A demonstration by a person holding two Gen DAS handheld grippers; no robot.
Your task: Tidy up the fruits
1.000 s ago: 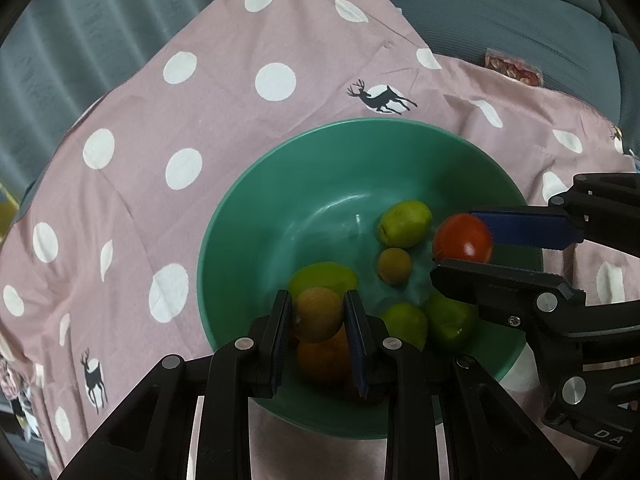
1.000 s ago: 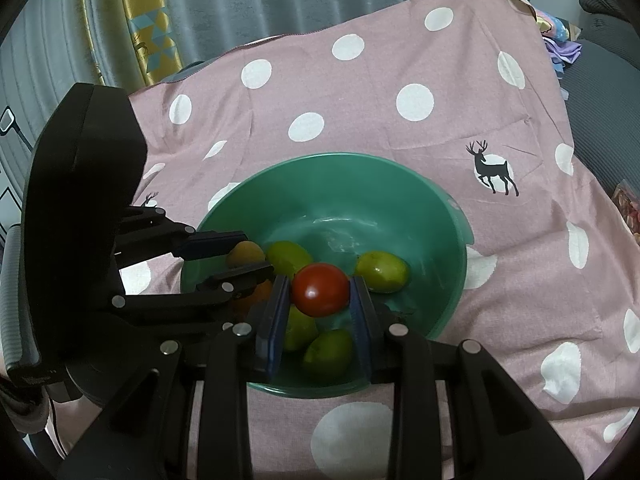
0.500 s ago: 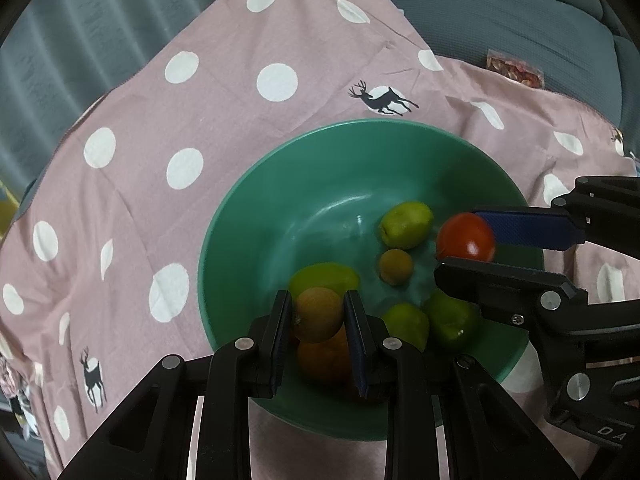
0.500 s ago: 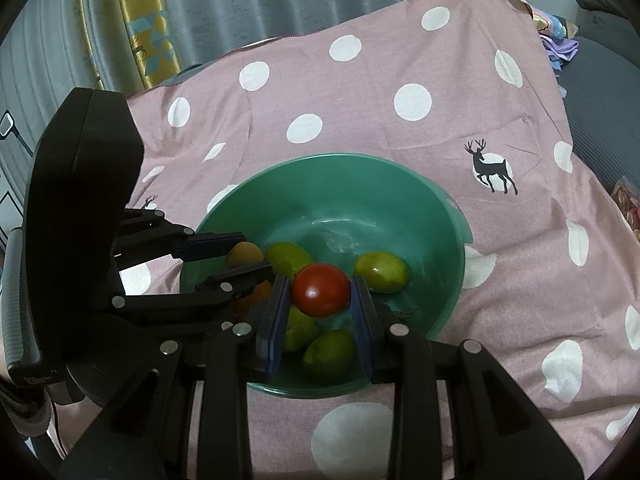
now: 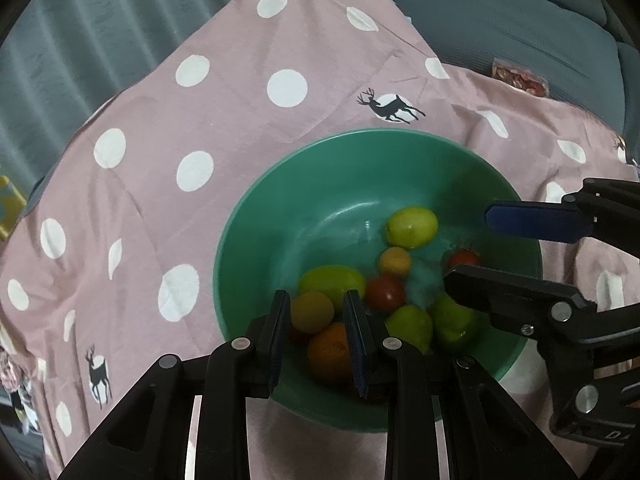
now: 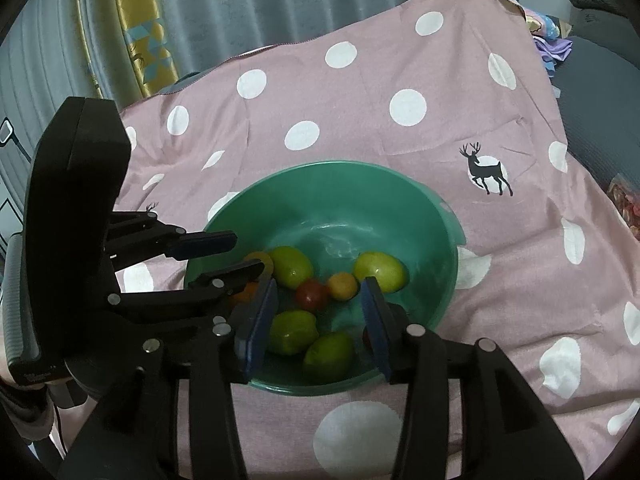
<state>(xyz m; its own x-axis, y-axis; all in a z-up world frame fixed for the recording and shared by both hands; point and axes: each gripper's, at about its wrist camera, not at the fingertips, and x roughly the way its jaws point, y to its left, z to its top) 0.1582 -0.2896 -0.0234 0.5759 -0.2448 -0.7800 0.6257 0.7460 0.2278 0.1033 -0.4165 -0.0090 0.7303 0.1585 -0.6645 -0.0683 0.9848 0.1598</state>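
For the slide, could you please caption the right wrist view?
Right gripper, its jaws opening and empty, above a green bowl of fruit with a red tomato inside.

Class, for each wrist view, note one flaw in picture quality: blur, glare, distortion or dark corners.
Left wrist view: motion smear by the tomato in the green bowl; black fisheye corners. Right wrist view: bowl bottom glints; curtain lines bow outward; dim, soft overall.

Fruits (image 6: 312, 295) lie in the bowl (image 6: 424, 216) on the cloth (image 6: 360, 120).
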